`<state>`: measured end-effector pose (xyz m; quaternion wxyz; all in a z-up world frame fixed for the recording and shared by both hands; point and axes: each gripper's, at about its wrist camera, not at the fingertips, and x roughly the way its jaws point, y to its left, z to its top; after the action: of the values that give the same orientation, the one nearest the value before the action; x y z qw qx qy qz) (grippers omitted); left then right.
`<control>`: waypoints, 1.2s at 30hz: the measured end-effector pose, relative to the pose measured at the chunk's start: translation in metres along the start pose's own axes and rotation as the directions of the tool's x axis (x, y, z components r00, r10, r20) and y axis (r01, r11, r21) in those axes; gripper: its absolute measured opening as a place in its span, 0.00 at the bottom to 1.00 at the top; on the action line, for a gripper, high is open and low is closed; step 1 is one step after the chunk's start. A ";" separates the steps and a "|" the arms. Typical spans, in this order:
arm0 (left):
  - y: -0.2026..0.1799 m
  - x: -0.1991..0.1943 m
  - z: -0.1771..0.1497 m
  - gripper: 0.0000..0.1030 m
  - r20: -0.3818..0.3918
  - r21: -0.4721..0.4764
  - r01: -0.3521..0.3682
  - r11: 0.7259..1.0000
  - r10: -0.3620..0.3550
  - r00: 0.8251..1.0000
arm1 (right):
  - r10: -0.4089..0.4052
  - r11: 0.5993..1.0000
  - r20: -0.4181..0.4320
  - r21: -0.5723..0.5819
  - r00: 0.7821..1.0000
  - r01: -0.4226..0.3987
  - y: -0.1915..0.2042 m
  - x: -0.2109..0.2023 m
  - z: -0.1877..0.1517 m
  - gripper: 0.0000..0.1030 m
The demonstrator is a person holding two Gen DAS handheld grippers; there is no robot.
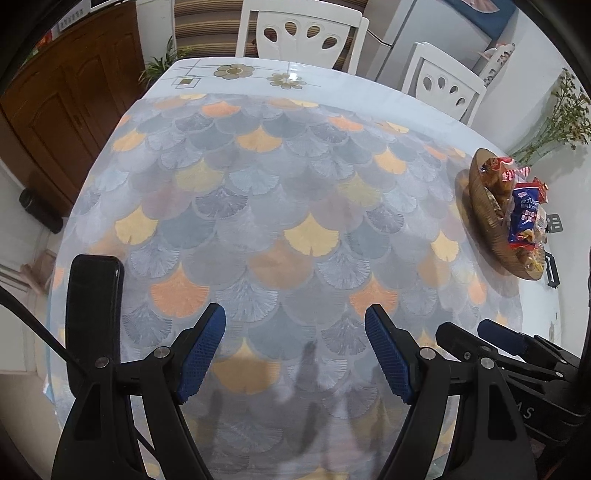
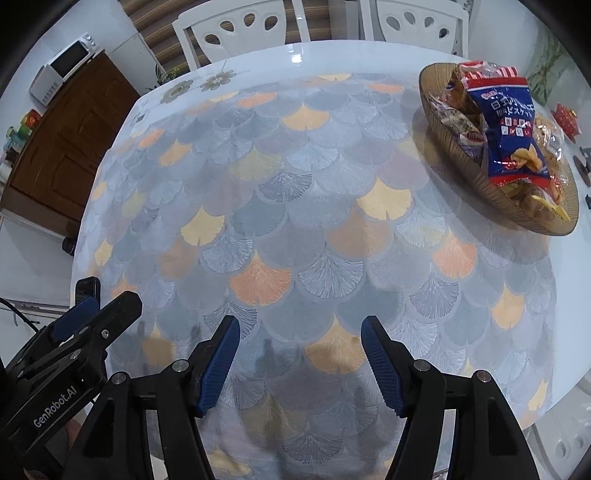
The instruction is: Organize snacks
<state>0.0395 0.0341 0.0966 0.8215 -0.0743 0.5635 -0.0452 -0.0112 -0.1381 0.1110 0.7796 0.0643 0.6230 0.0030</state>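
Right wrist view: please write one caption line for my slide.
Open right gripper above the patterned tablecloth; brown snack bowl with a blue biscuit packet far right.

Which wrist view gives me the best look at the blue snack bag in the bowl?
The right wrist view: the blue snack bag lies large and face-on across the brown bowl, its print visible. The left wrist view shows it small and squeezed at the right edge.

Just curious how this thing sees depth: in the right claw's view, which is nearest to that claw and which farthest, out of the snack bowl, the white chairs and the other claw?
1. Left claw, close beside it, lower left.
2. Snack bowl, upper right on the table.
3. White chairs, beyond the table's far edge.
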 end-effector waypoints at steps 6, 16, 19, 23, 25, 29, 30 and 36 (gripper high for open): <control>0.002 0.001 0.000 0.74 -0.008 0.002 0.009 1.000 -0.009 1.000 | -0.001 1.000 0.001 -0.014 1.000 0.001 0.005 0.000 -0.001 0.64; -0.008 0.003 -0.005 0.74 -0.023 0.040 0.015 0.999 -0.014 1.000 | -0.017 1.000 0.024 -0.013 1.000 0.017 0.001 -0.006 -0.004 0.64; -0.007 0.003 -0.005 0.74 -0.024 0.040 0.016 0.999 -0.015 1.000 | -0.024 0.999 0.033 -0.023 0.999 0.024 0.002 -0.008 -0.006 0.64; -0.008 0.003 -0.007 0.74 -0.020 0.050 0.004 0.999 -0.003 1.000 | -0.017 1.000 0.023 -0.013 1.000 0.017 0.001 -0.006 -0.008 0.64; -0.008 0.002 -0.007 0.74 -0.019 0.050 0.004 0.999 -0.003 1.000 | -0.010 1.000 0.017 -0.007 1.000 0.010 0.000 -0.005 -0.008 0.64; -0.007 0.000 -0.005 0.74 -0.011 0.047 0.003 0.999 -0.003 1.000 | -0.004 1.000 0.030 -0.016 1.000 0.005 0.003 -0.008 -0.009 0.64; -0.007 0.000 -0.005 0.74 -0.010 0.048 0.002 0.999 -0.002 1.000 | -0.006 1.000 0.037 -0.020 0.999 0.007 0.004 -0.010 -0.010 0.64; -0.009 -0.001 -0.006 0.74 -0.005 0.063 -0.011 0.998 0.011 1.000 | -0.005 1.000 0.045 -0.021 0.999 0.006 0.004 -0.013 -0.009 0.64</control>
<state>0.0340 0.0247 0.0974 0.8221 -0.0450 0.5646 -0.0586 -0.0226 -0.1348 0.1223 0.7939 0.0545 0.6055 0.0062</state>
